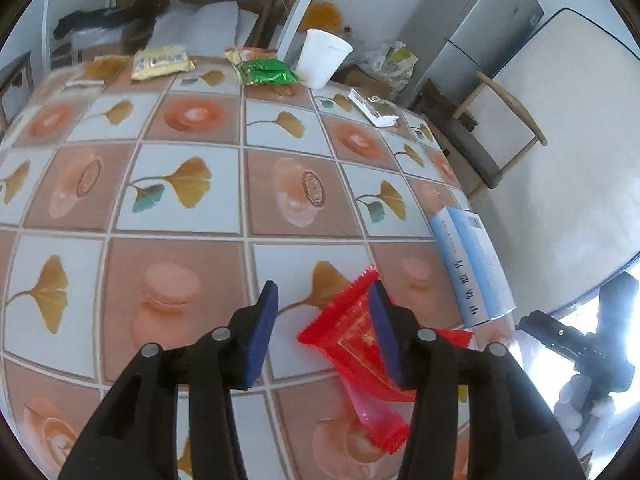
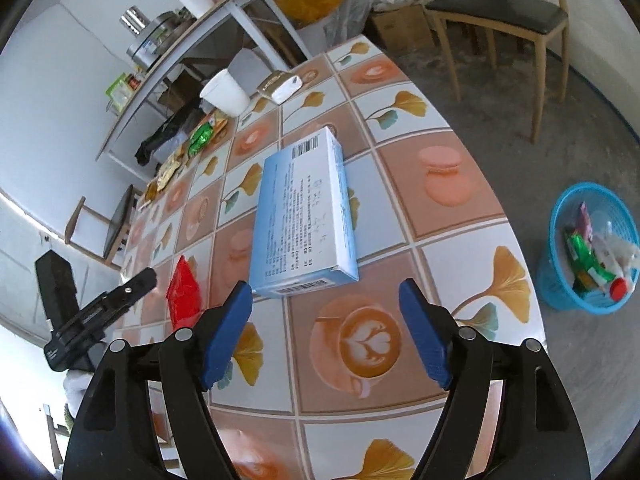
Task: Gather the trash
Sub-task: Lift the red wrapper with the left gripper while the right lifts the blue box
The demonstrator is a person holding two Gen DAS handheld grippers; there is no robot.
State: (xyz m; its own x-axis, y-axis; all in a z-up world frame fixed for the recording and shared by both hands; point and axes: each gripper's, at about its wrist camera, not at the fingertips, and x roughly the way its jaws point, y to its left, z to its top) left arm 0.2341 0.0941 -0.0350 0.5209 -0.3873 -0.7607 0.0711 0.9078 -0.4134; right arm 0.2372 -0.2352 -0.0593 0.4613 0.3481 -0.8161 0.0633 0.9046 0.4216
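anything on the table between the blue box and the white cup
Nothing: in the right wrist view, only bare patterned tablecloth lies between the blue box and the white paper cup. The green wrapper sits off to the cup's side.

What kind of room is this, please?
Probably a home dining or kitchen area: a table under a patterned tile-print cloth, a wooden chair beside it, a fridge in the corner, and a shelf with steel pots.

Bench (image 2: 460, 216) cloth: orange/white checks, ginkgo leaves. Wrapper (image 1: 352, 332) red. Box (image 2: 304, 216) pale blue. Basket (image 2: 560, 280) blue. Cup (image 1: 324, 58) white.
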